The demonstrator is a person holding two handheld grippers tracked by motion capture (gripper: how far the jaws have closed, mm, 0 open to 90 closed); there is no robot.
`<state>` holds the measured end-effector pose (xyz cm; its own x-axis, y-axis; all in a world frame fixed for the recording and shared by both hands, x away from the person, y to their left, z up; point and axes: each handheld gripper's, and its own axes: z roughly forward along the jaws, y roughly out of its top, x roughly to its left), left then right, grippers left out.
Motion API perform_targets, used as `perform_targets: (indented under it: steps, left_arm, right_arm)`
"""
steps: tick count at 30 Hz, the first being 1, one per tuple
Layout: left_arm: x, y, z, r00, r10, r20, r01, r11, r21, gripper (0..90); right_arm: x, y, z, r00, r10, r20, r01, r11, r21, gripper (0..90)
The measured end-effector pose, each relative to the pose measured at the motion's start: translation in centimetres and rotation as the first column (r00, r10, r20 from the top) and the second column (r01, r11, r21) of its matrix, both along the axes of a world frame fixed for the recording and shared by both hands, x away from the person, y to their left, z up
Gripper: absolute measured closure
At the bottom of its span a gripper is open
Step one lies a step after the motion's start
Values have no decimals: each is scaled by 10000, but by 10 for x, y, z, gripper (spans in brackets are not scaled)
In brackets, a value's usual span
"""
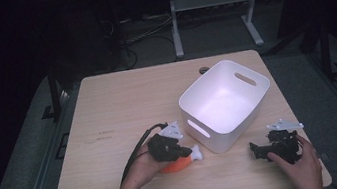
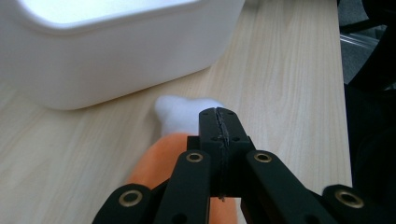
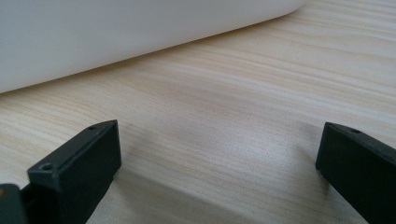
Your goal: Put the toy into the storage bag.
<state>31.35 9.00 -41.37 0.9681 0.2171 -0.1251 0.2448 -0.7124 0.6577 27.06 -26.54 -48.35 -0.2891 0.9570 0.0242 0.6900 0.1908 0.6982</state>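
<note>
High view: left gripper (image 1: 183,151) over orange toy (image 1: 177,164)

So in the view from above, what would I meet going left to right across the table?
Left tongs → orange and white soft toy, lying under those tongs → white bin → right tongs, resting on the wooden table.

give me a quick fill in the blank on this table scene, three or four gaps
1. The jaws of the left gripper are ____.
2. The jaws of the right gripper stand ____, with bare table between them.
3. The toy under the left gripper has an ____ body and a white end.
4. The white bin stands ____ on the table.

Missing words: shut; open; orange; upright
</note>
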Motion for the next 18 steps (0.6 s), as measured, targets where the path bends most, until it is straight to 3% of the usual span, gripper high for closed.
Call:
perform_targets:
  steps: [5, 8, 18]
  left_arm:
    - [-4, -14, -8, 9995, -327, 10, 326, 9970, 704, 896]
    - [-4, -16, -11, 9997, -210, 159, 191, 9937, 1104, 897]
    - [2, -10, -12, 9984, 314, 481, -379, 9892, 1417, 897]
  right_arm:
    - [0, 0, 0, 10000, 0, 1, 0, 10000, 1, 0]
    - [0, 0, 0, 10000, -2, 5, 1, 10000, 4, 0]
    - [0, 0, 0, 10000, -1, 3, 1, 10000, 2, 0]
